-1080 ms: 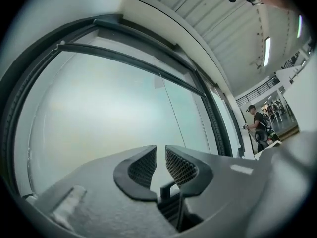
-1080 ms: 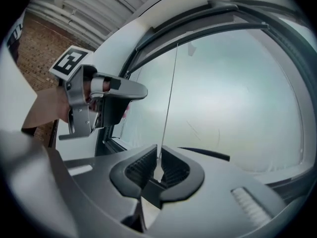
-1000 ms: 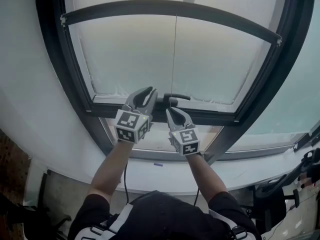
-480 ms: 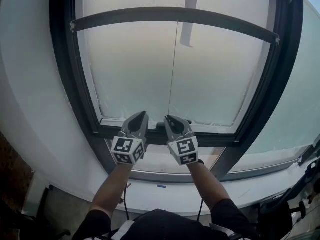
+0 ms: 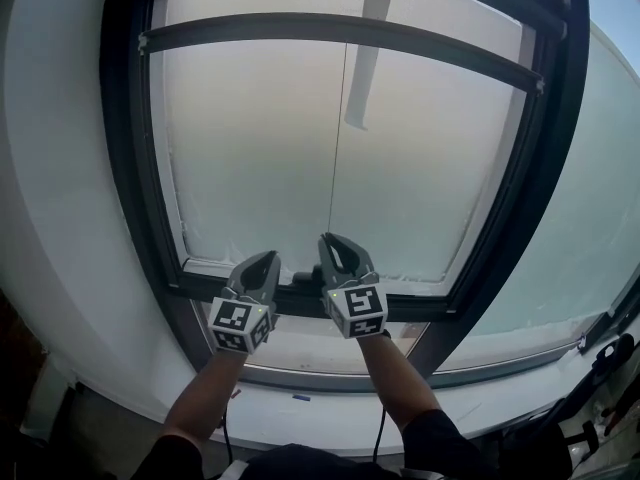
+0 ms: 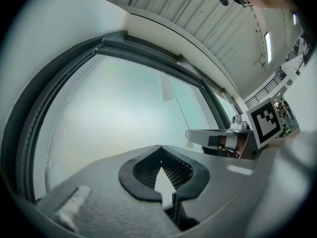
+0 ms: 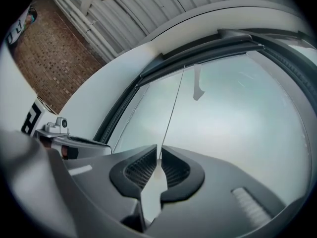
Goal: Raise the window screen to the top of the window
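Note:
A pale translucent window screen (image 5: pixel 250 138) fills the dark window frame (image 5: pixel 135 168). A dark rail (image 5: pixel 340 33) crosses near its top, and a dark crossbar (image 5: pixel 300 298) runs behind both grippers. A thin cord (image 5: pixel 338 148) hangs down the middle to my right gripper (image 5: pixel 330 240). In the right gripper view the cord (image 7: pixel 173 108) ends at the tips of my right gripper (image 7: pixel 158 152), which is shut on it. My left gripper (image 5: pixel 265 258) is beside it at the crossbar. Its jaw tips (image 6: pixel 161 147) touch, with nothing seen between them.
A white tag (image 5: pixel 360 98) hangs high on the screen, right of the cord. A lower pane (image 5: pixel 310 343) lies under the crossbar, above a white sill (image 5: pixel 300 408). White wall (image 5: pixel 60 218) curves at the left, and another glazed pane (image 5: pixel 590 218) is at the right.
The left gripper's jaws were apart a second ago and are now shut. The head view has tilted upward, so more screen shows above the grippers. The right gripper stays shut on the cord.

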The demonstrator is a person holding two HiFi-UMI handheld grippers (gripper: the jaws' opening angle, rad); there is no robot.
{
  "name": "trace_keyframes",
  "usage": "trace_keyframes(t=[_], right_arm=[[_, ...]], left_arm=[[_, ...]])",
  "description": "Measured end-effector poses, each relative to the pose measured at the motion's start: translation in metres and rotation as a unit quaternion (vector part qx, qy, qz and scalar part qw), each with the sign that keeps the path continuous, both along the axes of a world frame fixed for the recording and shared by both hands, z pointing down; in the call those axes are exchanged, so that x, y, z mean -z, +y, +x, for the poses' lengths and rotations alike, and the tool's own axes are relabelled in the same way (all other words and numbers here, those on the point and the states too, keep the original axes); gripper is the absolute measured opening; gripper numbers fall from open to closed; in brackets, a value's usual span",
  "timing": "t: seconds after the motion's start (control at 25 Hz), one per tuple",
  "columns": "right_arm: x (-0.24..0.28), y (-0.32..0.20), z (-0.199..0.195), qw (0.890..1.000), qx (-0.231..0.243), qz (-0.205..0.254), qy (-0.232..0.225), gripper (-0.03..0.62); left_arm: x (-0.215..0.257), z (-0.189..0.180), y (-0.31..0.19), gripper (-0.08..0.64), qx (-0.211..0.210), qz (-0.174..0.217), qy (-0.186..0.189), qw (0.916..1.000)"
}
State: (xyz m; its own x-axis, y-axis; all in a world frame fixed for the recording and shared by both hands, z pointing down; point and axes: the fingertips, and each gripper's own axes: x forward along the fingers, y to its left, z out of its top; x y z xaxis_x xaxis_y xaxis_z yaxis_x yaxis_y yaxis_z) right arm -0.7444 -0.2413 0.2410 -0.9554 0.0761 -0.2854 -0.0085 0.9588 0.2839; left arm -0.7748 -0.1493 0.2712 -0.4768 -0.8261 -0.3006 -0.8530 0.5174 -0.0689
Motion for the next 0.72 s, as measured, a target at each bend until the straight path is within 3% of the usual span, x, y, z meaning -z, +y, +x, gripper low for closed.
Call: trace_keyframes(t=[0.44, 0.72], right_arm=[[0.051, 0.021, 0.005, 0.998, 0.015, -0.016, -0.051, 0.034], [0.084, 0.004, 0.007, 0.996, -0.006, -0.021, -0.089, 0.034]], left_arm=[[0.001, 0.008, -0.006, 0.003, -0.006, 0.001, -0.01, 0.9999], [0.008, 0.004, 0.0, 0.003, -0.003, 0.009, -0.01, 0.9999]])
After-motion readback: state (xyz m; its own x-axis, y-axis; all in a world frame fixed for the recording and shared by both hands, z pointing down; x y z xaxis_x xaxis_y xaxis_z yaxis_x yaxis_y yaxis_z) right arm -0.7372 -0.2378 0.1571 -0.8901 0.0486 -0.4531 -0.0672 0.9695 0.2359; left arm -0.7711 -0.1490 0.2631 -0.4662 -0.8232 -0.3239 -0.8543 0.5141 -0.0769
